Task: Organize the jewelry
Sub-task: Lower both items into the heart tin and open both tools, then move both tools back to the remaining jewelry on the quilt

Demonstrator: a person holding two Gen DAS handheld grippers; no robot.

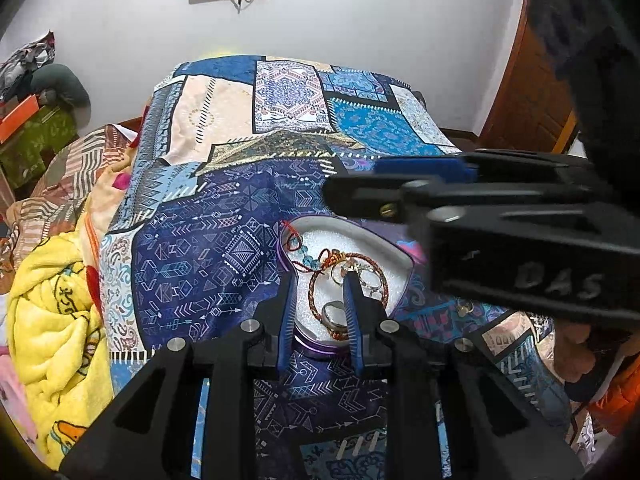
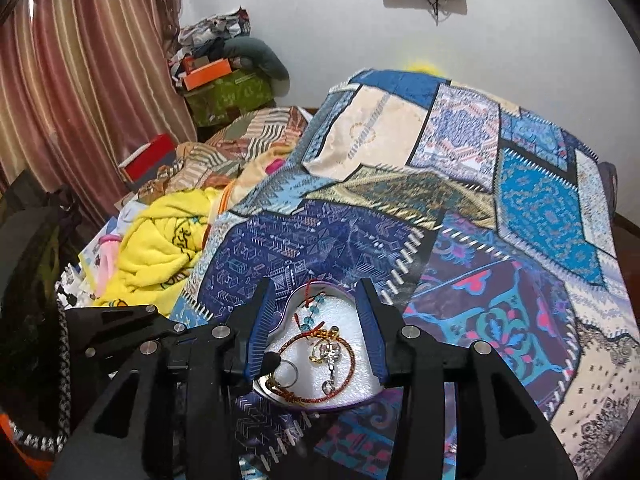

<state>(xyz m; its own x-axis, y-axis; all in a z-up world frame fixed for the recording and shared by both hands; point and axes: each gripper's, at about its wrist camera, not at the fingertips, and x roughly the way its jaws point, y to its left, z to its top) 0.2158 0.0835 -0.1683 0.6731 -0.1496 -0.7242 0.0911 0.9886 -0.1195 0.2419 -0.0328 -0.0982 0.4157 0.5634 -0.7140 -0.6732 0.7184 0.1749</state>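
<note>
A heart-shaped purple tin (image 1: 285, 240) (image 2: 280, 394) with a white foam floor sits on the patchwork quilt. Inside lie a red braided bracelet (image 1: 316, 280) (image 2: 352, 364), a string of blue beads (image 2: 318, 302), a silver ring (image 1: 334, 314) (image 2: 290, 372) and a silver pendant (image 2: 332, 354). My left gripper (image 1: 320, 280) straddles the tin's near-left wall, one finger outside and one inside, jaws a little apart. My right gripper (image 2: 316, 320) (image 1: 352, 184) hovers over the tin, open, with nothing between its pads. A small gold piece (image 1: 464, 309) lies on the quilt right of the tin.
The blue patchwork quilt (image 2: 520, 208) covers the bed. A yellow blanket (image 1: 52, 300) (image 2: 160, 248) is bunched at the left. Boxes and clothes (image 2: 216, 80) are stacked by the striped curtain (image 2: 80, 100). A hand (image 1: 572, 356) in an orange sleeve holds the right gripper.
</note>
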